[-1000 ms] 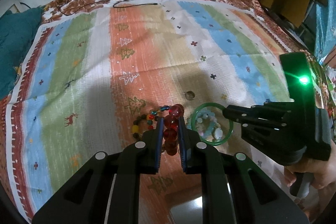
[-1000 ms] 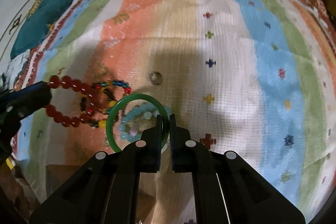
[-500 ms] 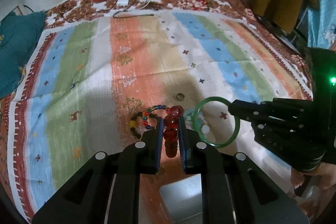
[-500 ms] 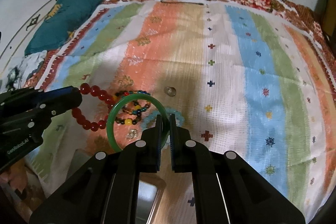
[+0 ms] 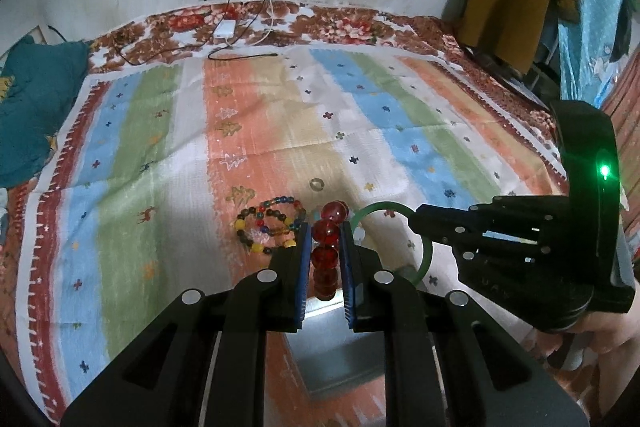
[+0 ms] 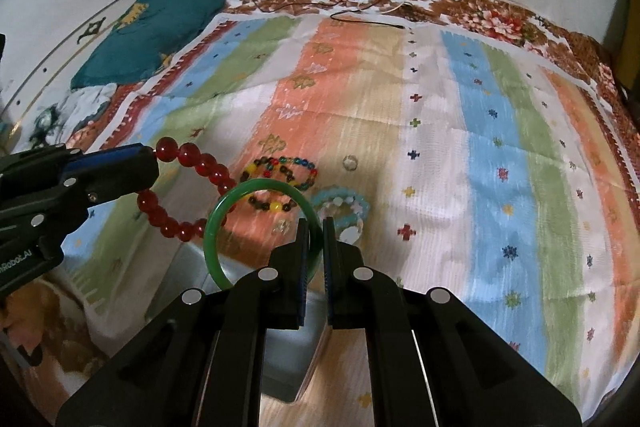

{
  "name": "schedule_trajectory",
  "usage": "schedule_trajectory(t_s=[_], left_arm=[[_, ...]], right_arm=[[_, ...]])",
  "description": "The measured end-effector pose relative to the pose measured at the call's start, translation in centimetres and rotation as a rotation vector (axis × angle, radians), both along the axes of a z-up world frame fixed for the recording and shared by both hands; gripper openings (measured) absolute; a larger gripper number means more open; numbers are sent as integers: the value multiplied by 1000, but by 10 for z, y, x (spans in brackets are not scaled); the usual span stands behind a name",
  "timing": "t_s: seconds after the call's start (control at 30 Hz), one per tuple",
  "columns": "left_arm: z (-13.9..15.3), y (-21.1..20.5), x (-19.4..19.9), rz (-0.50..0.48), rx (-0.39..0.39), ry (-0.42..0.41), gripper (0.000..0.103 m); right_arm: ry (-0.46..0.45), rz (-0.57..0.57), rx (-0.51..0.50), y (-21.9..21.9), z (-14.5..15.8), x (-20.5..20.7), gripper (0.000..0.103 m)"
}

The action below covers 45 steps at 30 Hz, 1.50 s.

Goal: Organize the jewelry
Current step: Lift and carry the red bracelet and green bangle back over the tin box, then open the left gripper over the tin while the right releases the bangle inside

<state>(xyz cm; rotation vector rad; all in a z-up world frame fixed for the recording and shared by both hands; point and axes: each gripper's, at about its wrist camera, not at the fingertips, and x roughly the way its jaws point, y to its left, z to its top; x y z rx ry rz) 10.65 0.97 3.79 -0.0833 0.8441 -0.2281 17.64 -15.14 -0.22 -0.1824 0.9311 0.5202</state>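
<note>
Pinching the red bead bracelet [image 5: 326,245], the left tool [image 5: 325,259] sits low in the frame. The right tool [image 6: 316,259] is clamped on the green bangle [image 6: 224,215]. A colorful bead bracelet [image 6: 280,179] lies on the striped blanket [image 6: 440,131].

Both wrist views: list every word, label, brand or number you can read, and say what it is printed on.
"nRobot.AI" on the body of the left gripper, cut off at the frame's left edge.
Faint raised letters on the right gripper body: too dim to read.
Striped cloth: pictures only, no words.

Both grippers lifted, red bead bracelet [image 5: 326,247] and green bangle [image 6: 256,227] now airborne
</note>
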Motion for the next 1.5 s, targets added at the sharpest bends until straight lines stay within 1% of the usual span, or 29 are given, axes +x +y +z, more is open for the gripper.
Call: schedule_trajectory(t_s=[0.2,0.4,0.5,0.57,0.63,0.67,0.7,0.73,0.8,0.83,0.87,0.9,0.93,1.0,1.07,1.13,1.17,1.23,1.27,1.33,1.4,1.5], left_arm=[[-5,0,-21,7,-4,0,13],[-10,-2,-36,11,6,4,13],[-14,-4,-41,7,15,13,13],[-17,-6,-42,12,31,22,13],[-23,-7,-40,15,36,50,14],[-24,-6,-40,20,38,53,15],[-25,-5,-39,25,40,54,18],[-25,-2,-37,37,38,54,26],[-25,3,-35,63,28,52,36],[-25,5,-34,73,26,53,38],[-26,7,-33,83,25,56,39],[-26,11,-31,95,23,59,45],[-26,12,-30,101,21,59,51],[-27,14,-25,110,28,63,56],[-28,16,-18,117,45,71,60],[-30,18,-9,121,60,81,70],[-31,19,-4,124,72,85,73],[-34,21,5,132,86,92,78],[-35,22,8,133,85,98,79],[-37,25,14,130,64,112,82],[-39,26,19,123,46,122,88],[-44,28,30,123,66,136,91]], right_arm=[[-4,7,1,-5,-1,-20,7],[10,7,-8,-9,-8,-34,8],[34,15,10,-10,-11,-35,8],[66,22,38,-10,-14,-35,9],[73,27,34,-9,-15,-35,14],[74,26,33,-8,-15,-36,22],[77,24,33,-8,-16,-35,34],[79,21,32,-9,-16,-35,37],[74,9,23,-11,-16,-32,41],[72,4,20,-11,-16,-32,43],[73,-3,20,-12,-16,-30,46],[76,-10,22,-14,-16,-28,50],[80,-19,25,-16,-17,-25,51],[83,-30,25,-19,-17,-21,57],[87,-42,28,-21,-18,-14,61],[92,-53,34,-22,-18,-8,66],[94,-61,38,-23,-18,-3,71],[100,-72,43,-24,-19,5,73],[104,-80,45,-24,-19,10,77],[114,-93,50,-24,-21,19,78],[119,-102,50,-24,-23,26,81],[121,-102,39,-22,-26,33,83]])
